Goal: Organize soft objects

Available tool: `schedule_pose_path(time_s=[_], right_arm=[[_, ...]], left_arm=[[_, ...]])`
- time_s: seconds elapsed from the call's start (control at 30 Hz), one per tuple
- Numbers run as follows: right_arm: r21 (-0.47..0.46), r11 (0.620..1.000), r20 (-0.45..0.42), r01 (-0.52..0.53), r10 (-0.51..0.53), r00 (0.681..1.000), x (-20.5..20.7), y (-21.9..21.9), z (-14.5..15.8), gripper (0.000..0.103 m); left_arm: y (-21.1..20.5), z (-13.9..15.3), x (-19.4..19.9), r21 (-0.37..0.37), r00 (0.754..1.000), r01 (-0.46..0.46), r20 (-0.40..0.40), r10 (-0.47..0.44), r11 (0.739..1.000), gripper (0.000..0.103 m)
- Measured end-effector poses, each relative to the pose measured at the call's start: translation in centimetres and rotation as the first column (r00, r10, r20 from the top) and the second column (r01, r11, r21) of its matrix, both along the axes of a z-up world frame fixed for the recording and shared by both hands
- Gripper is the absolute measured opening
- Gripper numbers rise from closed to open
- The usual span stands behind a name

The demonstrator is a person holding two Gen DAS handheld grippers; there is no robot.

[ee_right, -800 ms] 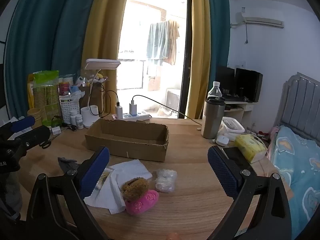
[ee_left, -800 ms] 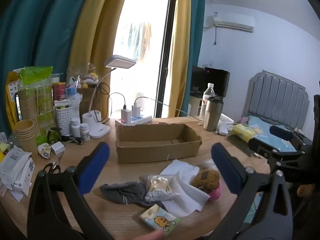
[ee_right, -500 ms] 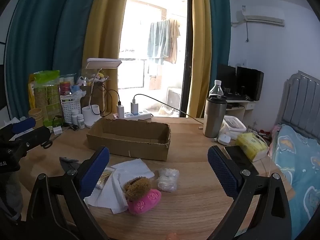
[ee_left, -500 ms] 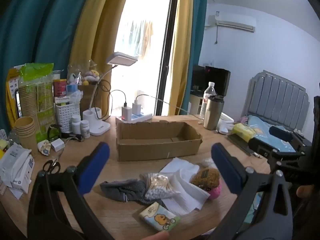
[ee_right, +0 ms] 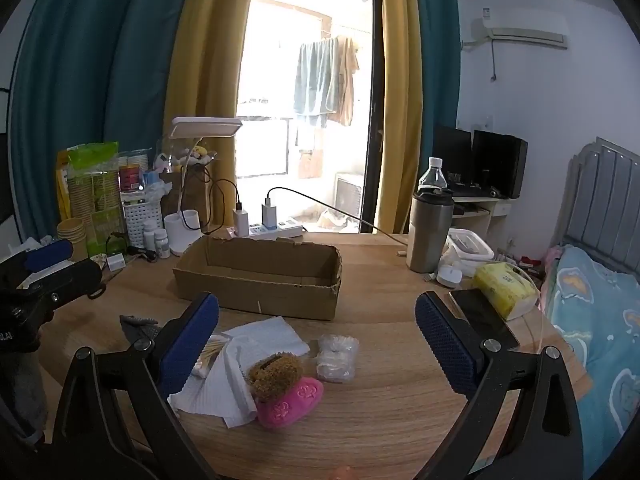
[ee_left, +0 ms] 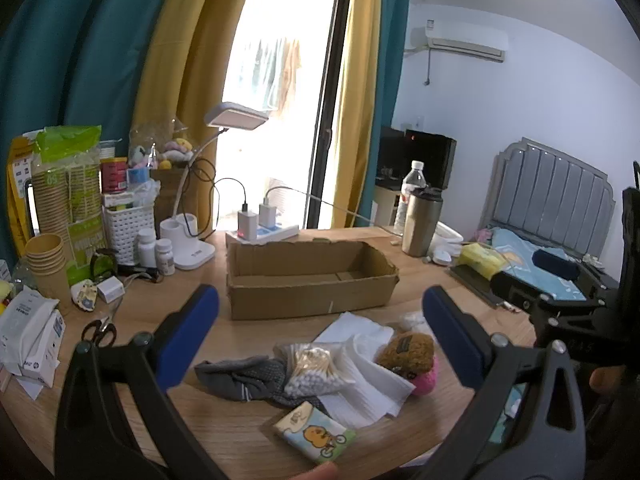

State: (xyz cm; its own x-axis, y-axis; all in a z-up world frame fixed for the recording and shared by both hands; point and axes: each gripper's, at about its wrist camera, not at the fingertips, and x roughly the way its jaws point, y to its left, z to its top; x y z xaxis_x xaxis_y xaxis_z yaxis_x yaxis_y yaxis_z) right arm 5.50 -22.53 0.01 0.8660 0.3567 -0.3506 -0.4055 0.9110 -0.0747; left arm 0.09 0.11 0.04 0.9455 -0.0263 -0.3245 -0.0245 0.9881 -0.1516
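Soft objects lie untouched below the left gripper and right gripper, both wide open, empty.

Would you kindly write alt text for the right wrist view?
The open right gripper hovers over a pink slipper, white cloth and small plastic bag on a wooden table; an empty cardboard box sits behind.

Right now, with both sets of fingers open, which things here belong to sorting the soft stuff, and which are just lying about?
For the job:
cardboard box
grey sock
bag of cotton swabs
white cloth
pink slipper
tissue packet
bag of cotton pads

Just lying about:
desk lamp
steel tumbler
scissors
paper cups
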Motion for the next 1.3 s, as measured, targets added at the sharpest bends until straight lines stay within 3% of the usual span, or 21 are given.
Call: schedule_pose_path(time_s=[1.3], right_arm=[[0.005, 1.000, -0.013, -0.010, 0.010, 1.000, -0.11, 0.45, 0.02, 0.101]], left_arm=[[0.39, -0.17, 0.09, -0.017, 1.000, -0.016, -0.011, 0.015, 1.000, 0.103]])
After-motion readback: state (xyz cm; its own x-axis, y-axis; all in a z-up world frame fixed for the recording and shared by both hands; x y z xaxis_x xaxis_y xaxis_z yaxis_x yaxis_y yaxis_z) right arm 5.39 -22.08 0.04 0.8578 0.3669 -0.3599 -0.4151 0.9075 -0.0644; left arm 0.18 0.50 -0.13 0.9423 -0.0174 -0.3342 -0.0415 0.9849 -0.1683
